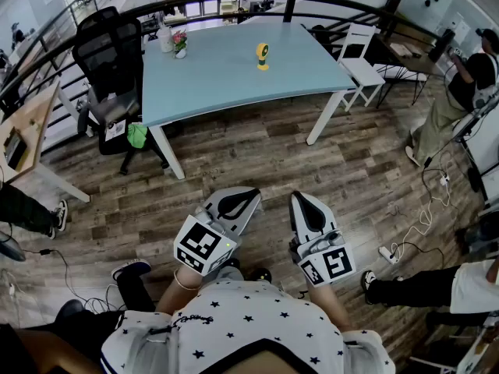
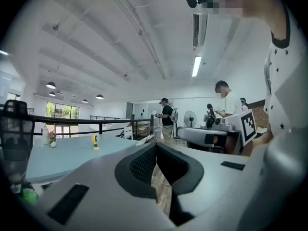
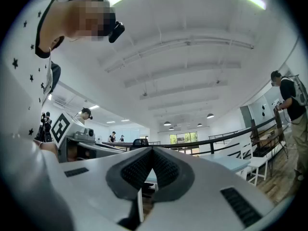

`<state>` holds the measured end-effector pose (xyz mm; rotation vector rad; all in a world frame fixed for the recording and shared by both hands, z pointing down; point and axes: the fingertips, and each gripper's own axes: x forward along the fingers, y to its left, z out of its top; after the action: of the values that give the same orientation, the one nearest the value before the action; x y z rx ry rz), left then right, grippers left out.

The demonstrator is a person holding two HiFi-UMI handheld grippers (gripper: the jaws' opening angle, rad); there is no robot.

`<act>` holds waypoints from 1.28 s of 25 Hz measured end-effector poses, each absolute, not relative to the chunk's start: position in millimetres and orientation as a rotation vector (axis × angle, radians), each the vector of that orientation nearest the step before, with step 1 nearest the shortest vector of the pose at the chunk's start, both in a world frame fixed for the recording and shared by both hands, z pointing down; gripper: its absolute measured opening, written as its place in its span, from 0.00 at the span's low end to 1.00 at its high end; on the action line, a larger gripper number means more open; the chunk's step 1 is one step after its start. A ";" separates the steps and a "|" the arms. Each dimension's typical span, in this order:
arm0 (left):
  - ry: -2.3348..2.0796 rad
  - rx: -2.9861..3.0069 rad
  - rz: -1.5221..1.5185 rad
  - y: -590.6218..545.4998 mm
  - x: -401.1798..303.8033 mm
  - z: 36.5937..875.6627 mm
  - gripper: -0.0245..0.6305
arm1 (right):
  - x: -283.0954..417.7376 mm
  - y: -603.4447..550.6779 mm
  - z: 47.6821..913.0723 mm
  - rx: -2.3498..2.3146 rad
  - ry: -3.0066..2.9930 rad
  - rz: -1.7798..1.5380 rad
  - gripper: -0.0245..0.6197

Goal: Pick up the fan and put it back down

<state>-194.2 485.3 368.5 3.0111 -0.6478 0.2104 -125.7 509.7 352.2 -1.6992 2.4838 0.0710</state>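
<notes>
**Fan untouched, nothing begun**

The fan (image 1: 263,55) stands upright on the bench (image 1: 218,84) at 12 o'clock, well apart from both tools. The left hand-held gripper (image 1: 248,196) and right hand-held gripper (image 1: 299,199) hang at 6 o'clock over the floor (image 1: 257,146), jaws pressed together on nothing. Approach, lift and set-down all remain.

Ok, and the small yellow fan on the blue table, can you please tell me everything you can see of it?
The fan is small and yellow, plastic by its look, with a round head that has a dark centre, a short neck and a wider base. It stands upright and alone on the light blue table, towards its far side. Only the table touches it. It is too small here to tell whether it runs.
</notes>
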 end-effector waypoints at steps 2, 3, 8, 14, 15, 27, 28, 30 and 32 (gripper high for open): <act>-0.646 3.009 0.209 483.7 -196.1 371.2 0.08 | -127.1 508.0 354.9 -1.701 2.482 0.066 0.03; -0.646 3.008 0.207 482.9 -197.0 372.2 0.08 | -127.7 507.1 355.7 -1.703 2.481 0.066 0.03; -0.661 2.998 0.197 472.5 -203.0 374.4 0.08 | -128.3 494.7 354.5 -1.693 2.454 0.055 0.03; -0.640 2.969 0.199 451.2 -210.2 379.1 0.08 | -129.9 469.3 356.5 -1.720 2.432 0.039 0.03; -0.633 2.967 0.196 448.4 -209.9 378.8 0.08 | -129.8 465.5 357.1 -1.724 2.431 0.033 0.03; -0.391 2.980 0.166 404.9 -195.5 389.8 0.08 | -126.2 431.5 370.8 -1.909 2.347 -0.015 0.06; -0.373 2.980 0.165 403.2 -192.4 391.0 0.08 | -124.2 430.0 371.6 -1.924 2.340 -0.018 0.06; -0.337 2.983 0.165 400.6 -187.5 392.8 0.08 | -120.8 426.9 372.6 -1.952 2.327 -0.020 0.09; -0.313 2.982 0.167 398.2 -183.8 395.2 0.08 | -117.0 424.8 374.1 -1.974 2.313 -0.024 0.09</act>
<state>-183.8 398.2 395.2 2.9822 -0.3129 0.1671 -117.0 424.8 374.1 -1.9735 2.3133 -0.0241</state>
